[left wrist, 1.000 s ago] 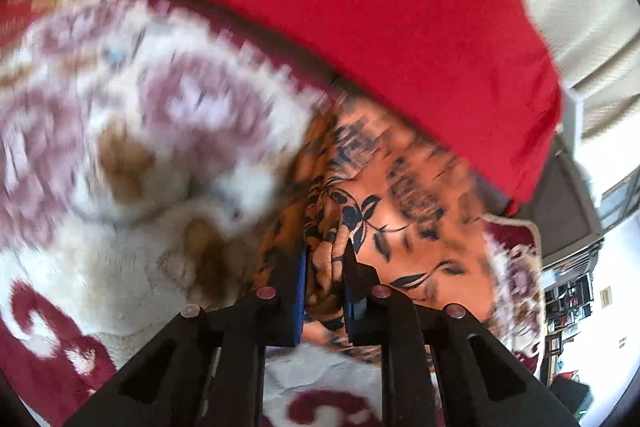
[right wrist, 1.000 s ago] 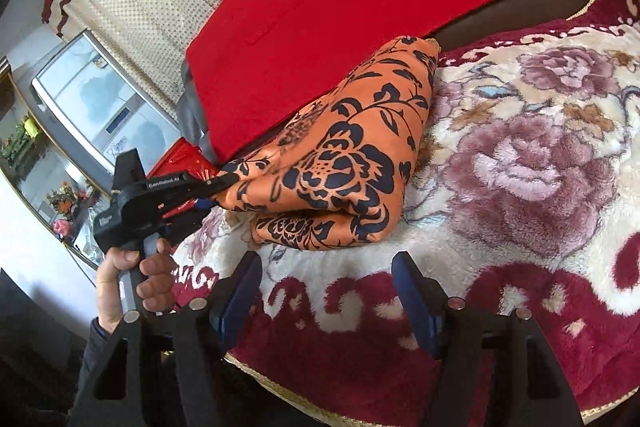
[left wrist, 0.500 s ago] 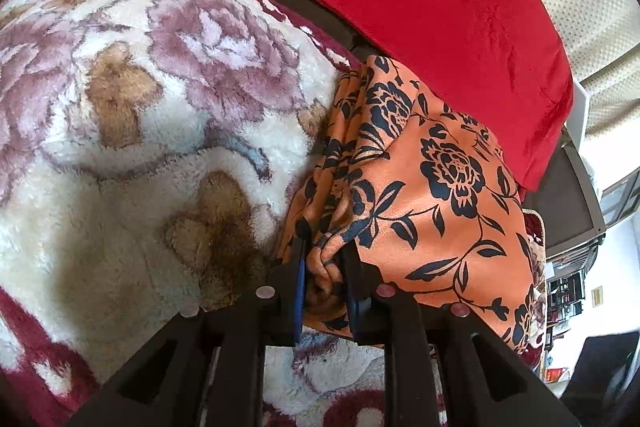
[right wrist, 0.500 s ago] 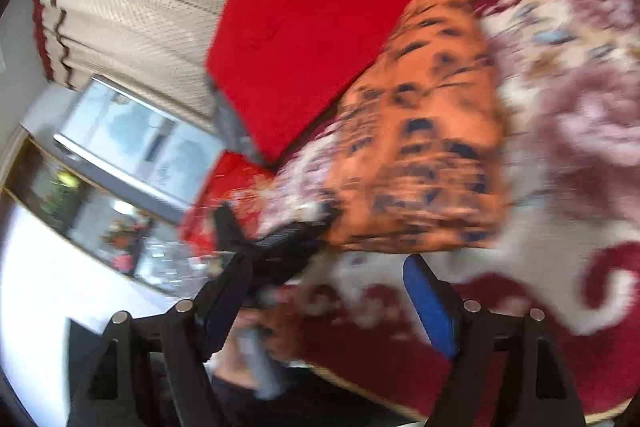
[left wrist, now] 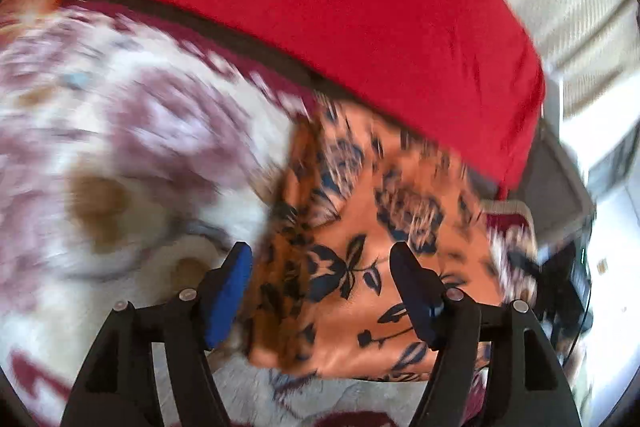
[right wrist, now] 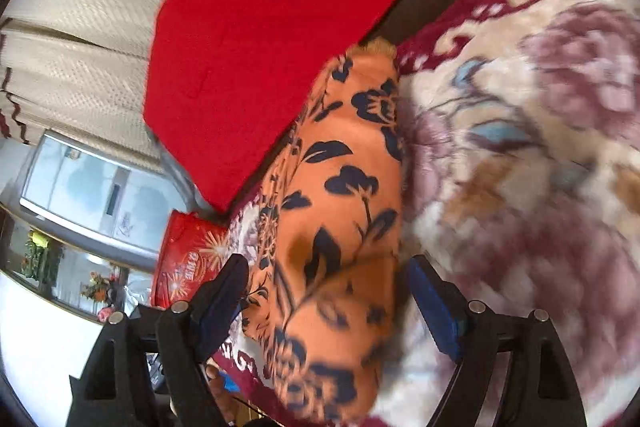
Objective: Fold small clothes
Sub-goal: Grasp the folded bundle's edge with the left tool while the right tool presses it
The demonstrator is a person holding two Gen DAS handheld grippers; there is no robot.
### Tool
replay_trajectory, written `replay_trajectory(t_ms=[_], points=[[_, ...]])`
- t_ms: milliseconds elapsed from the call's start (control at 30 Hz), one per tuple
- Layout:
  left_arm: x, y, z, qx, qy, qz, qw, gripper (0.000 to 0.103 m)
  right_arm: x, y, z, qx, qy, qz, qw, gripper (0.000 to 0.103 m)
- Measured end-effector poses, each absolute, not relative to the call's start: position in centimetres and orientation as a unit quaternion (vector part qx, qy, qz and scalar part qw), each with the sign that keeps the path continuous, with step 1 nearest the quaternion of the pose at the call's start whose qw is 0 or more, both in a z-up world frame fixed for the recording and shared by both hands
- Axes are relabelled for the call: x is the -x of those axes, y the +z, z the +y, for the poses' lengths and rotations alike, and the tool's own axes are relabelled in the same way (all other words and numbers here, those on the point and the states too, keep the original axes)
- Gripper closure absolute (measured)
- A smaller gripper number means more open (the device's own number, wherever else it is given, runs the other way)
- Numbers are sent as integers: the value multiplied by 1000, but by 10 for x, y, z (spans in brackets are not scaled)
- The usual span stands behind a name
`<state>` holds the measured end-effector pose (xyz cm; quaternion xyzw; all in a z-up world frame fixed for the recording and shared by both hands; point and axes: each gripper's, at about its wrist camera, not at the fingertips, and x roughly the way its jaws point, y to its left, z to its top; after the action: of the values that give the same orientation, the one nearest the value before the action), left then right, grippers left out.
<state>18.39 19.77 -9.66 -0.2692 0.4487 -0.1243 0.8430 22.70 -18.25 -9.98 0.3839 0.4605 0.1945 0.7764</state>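
An orange garment with a dark floral print [left wrist: 360,267] lies folded on the flowered plush blanket [left wrist: 120,167], close to the red cushion [left wrist: 320,7]. My left gripper [left wrist: 320,267] is open, its blue-padded fingers [left wrist: 228,295] spread over the garment's near edge, holding nothing. In the right wrist view the same garment [right wrist: 340,207] stretches away from me. My right gripper [right wrist: 324,275] is open with its fingers on either side of the garment's near end. Both views are blurred by motion.
A red cushion [right wrist: 280,7] leans along the back of the blanket [right wrist: 520,147]. Beige curtains [right wrist: 80,27] hang behind. A red printed bag [right wrist: 188,259] and a window lie off the blanket's left side. A dark sofa edge [left wrist: 556,187] shows at right.
My left gripper has opened and let go of the garment's edge, which now lies flat. My right gripper has moved in over the garment's near end.
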Motion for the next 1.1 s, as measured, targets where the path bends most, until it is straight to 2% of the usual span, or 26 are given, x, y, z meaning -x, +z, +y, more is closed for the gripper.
replay_trajectory(t_ms=[67, 100, 167, 233, 267, 300, 433, 467, 533, 567, 600, 633, 700, 800, 833, 900, 967, 1033, 1100], points=[[-199, -127, 184, 250, -121, 501, 820, 31, -248, -114, -169, -369, 207, 494, 759, 21], [-199, -135, 182, 249, -122, 496, 823, 32, -257, -126, -160, -360, 212, 521, 744, 26], [-194, -133, 184, 255, -125, 487, 826, 36, -262, -131, -148, -323, 208, 533, 754, 56], [-189, -125, 186, 264, -127, 488, 822, 45, -260, -115, -141, -292, 212, 523, 772, 67], [-185, -119, 185, 263, -128, 486, 823, 46, -256, -103, -137, -272, 217, 514, 785, 70], [-179, -108, 182, 260, -134, 479, 827, 52, -250, -81, -130, -241, 226, 499, 801, 70], [-153, -67, 160, 256, -169, 437, 845, 51, -226, -30, -139, -196, 254, 474, 820, 70], [-151, -63, 154, 261, -179, 433, 844, 47, -222, -24, -159, -202, 259, 475, 816, 70], [-156, -61, 139, 269, -190, 436, 837, 28, -221, -30, -192, -215, 255, 486, 808, 67], [-159, -64, 133, 270, -187, 440, 836, 26, -224, -47, -212, -230, 258, 504, 792, 63], [-163, -68, 127, 267, -185, 448, 833, 26, -228, -73, -230, -257, 257, 524, 770, 60], [-169, -74, 120, 261, -183, 464, 826, 26, -229, -95, -242, -279, 244, 540, 756, 52], [-170, -77, 112, 259, -185, 473, 821, 26, -227, -133, -259, -319, 231, 554, 734, 47], [-169, -62, 114, 271, -204, 447, 827, 26, -215, -131, -269, -350, 272, 507, 739, 37], [-172, -55, 114, 274, -216, 435, 830, 26, -214, -127, -270, -353, 280, 498, 741, 29], [-174, -55, 108, 243, -213, 438, 839, 26, -217, -121, -276, -363, 279, 485, 745, 29], [-184, -71, 98, 224, -191, 477, 828, 28, -227, -127, -278, -381, 272, 482, 741, 29], [-191, -98, 99, 245, -185, 514, 801, 40, -238, -138, -277, -392, 251, 484, 741, 29], [-190, -104, 109, 286, -190, 512, 787, 40, -246, -147, -281, -407, 244, 484, 736, 29]])
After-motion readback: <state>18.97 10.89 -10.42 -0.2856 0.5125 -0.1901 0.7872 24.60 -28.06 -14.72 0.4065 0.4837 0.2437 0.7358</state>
